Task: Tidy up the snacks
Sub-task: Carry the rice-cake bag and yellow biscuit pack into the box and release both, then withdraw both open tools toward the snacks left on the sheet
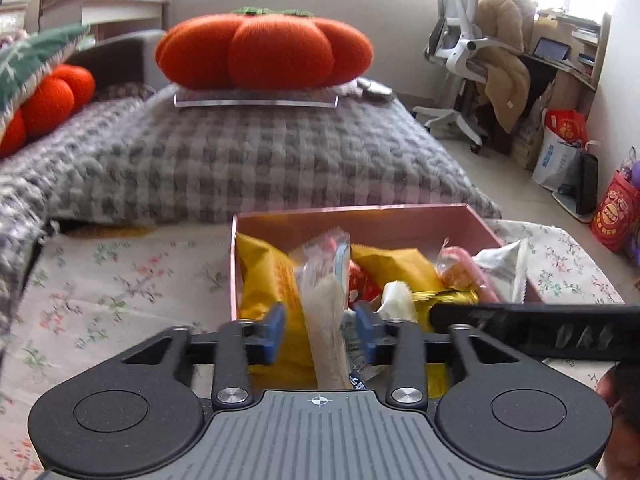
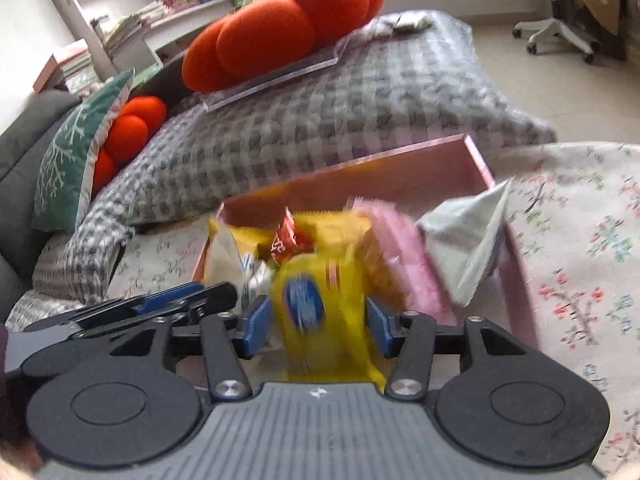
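While both grippers hover over the pink box (image 1: 352,220) on the floral-clothed table (image 1: 120,280), the left gripper (image 1: 320,330) stands released around a clear-wrapped white snack (image 1: 326,308), pads apart from it. The right gripper (image 2: 318,318), likewise released, straddles a yellow packet (image 2: 316,312).
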Motion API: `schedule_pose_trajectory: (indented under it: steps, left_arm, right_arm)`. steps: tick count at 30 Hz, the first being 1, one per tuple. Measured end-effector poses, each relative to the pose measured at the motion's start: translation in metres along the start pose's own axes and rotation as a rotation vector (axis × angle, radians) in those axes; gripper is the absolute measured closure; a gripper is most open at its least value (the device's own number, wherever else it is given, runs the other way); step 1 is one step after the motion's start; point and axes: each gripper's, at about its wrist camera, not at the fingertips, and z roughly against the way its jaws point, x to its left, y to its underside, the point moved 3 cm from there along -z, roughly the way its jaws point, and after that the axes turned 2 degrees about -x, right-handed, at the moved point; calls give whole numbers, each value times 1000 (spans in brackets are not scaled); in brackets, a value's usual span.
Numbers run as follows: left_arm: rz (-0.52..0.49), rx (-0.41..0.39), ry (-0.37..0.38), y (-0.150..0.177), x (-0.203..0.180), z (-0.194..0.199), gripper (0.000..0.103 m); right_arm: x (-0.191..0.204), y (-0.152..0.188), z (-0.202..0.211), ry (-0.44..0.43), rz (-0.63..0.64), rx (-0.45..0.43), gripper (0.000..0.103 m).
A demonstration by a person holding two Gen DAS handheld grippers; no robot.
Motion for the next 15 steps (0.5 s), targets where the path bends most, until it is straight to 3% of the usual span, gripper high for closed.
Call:
schedule_pose_trajectory:
  steps: [7, 15]
  left_arm:
    - [-14, -17, -53, -5, 4, 31, 46]
    - [0, 95, -84, 28, -3, 56, 38]
  right_arm:
    - [-8, -12, 36, 23, -61, -34, 48]
    - [-13, 9, 60, 85, -57, 22, 41]
